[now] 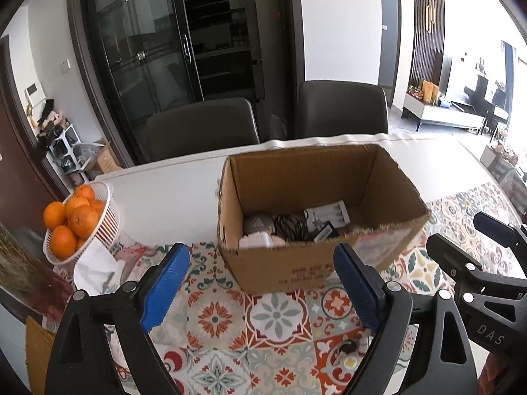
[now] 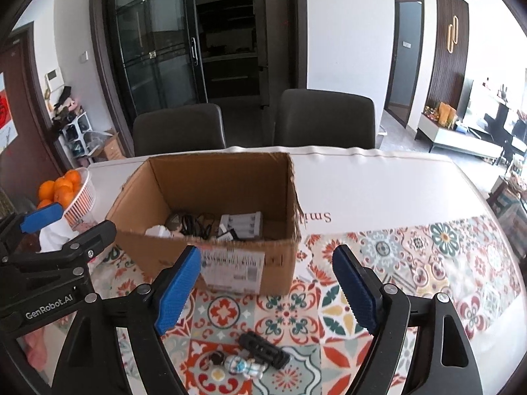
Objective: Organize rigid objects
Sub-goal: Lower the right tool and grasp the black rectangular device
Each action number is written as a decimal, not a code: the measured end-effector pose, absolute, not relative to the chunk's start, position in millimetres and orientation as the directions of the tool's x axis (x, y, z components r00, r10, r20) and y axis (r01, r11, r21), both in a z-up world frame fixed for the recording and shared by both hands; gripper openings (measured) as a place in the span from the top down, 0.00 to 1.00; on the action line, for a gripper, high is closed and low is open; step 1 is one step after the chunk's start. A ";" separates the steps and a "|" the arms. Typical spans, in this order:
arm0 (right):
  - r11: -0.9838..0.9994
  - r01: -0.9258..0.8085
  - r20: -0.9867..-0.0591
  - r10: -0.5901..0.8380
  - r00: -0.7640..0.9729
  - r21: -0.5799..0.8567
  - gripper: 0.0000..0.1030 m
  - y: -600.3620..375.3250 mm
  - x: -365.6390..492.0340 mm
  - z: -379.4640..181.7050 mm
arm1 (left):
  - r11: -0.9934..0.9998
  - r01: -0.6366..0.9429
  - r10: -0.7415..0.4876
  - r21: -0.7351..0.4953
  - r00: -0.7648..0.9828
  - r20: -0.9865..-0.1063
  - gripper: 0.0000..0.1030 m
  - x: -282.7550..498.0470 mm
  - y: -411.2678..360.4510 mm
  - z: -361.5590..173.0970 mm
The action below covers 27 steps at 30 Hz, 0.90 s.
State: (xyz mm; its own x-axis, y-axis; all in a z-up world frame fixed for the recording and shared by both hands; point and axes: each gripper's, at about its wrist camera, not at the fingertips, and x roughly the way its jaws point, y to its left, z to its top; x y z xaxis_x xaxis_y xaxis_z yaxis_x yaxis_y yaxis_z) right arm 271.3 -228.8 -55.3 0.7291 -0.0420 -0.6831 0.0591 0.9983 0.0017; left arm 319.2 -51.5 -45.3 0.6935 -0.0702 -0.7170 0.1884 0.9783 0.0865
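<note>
Reaching with both the left hand-held gripper (image 1: 262, 288) and the right hand-held gripper (image 2: 266, 291) open and empty, either could nudge the small figurine (image 2: 245, 366) or black cylinder (image 2: 263, 350) off the near desk (image 2: 378, 184) edge instead of into the cardboard box (image 2: 210, 197).

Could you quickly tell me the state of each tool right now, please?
Left tool: open, holding nothing, short of the box.
Right tool: open, holding nothing.
</note>
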 end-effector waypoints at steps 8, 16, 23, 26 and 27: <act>0.997 0.081 -0.693 -0.043 0.720 0.021 0.20 -227.6 252.2 -72.0 | 0.976 0.202 -0.078 0.076 0.658 -0.749 0.13 302.1 -47.4 -66.4; 0.998 0.059 -0.713 -0.027 0.700 0.021 0.20 -221.2 242.2 -93.8 | 0.974 0.210 -0.070 0.083 0.630 -0.773 0.13 290.6 -43.6 -87.6; 0.997 0.068 -0.728 -0.014 0.686 0.045 0.20 -219.1 232.2 -115.0 | 0.969 0.223 -0.058 0.106 0.622 -0.781 0.13 279.5 -43.5 -104.0; 0.996 0.077 -0.735 -0.012 0.678 0.055 0.17 -219.9 229.6 -124.3 | 0.968 0.228 -0.058 0.104 0.607 -0.793 0.13 277.6 -43.5 -113.0; 0.995 0.081 -0.739 -0.010 0.674 0.060 0.16 -220.0 229.1 -127.8 | 0.968 0.230 -0.060 0.099 0.597 -0.800 0.13 277.7 -43.4 -117.0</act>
